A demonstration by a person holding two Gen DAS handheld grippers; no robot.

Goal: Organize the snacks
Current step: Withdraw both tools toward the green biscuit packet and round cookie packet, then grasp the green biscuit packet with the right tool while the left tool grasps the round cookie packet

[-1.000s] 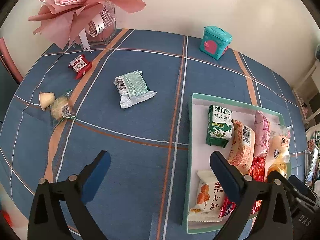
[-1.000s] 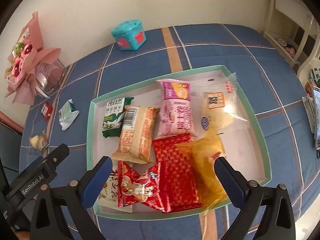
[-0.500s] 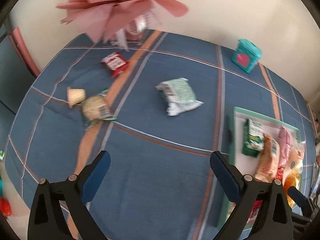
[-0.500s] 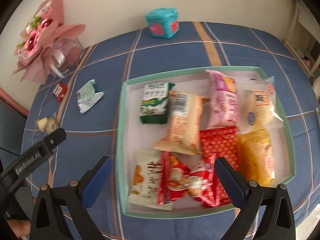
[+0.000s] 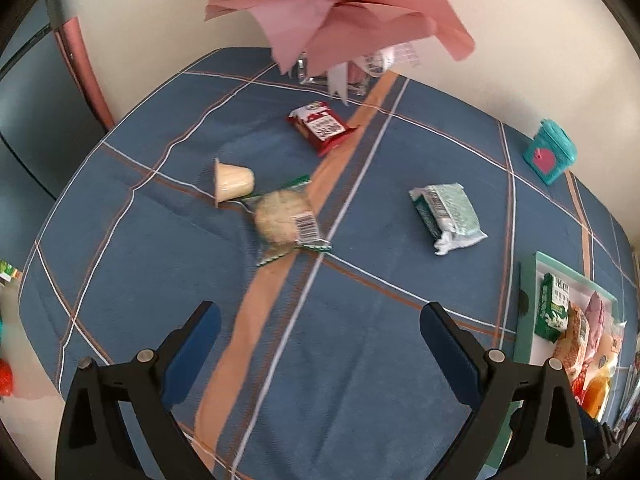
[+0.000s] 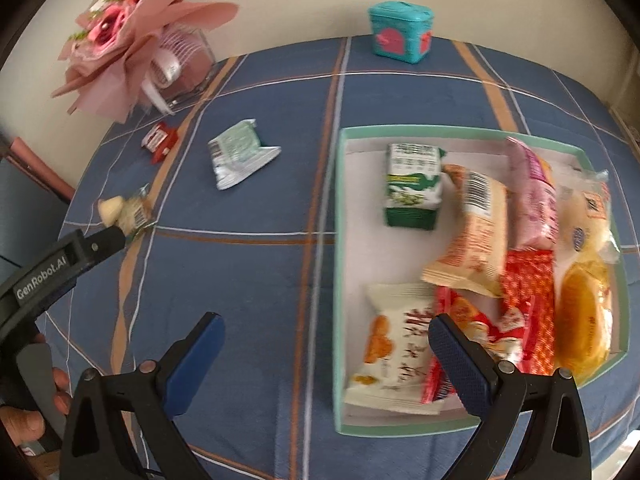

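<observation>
- Left gripper is hovering over the blue plaid cloth on the bench, jaws spread wide and holding nothing.
- Right gripper is hanging at the left rim of the green tray, jaws likewise wide apart and empty.
- Four snacks are lying loose on the cloth, outside the tray: a round cake in clear wrap, a small pudding cup tipped on its side and touching it, a red packet near the pink bouquet, and a pale green packet well apart to the right.
- Tray is sitting at the right, carrying a green biscuit pack, an orange-striped pack and several more wrappers, some overlapping.
- A teal box is standing at the far edge.
</observation>
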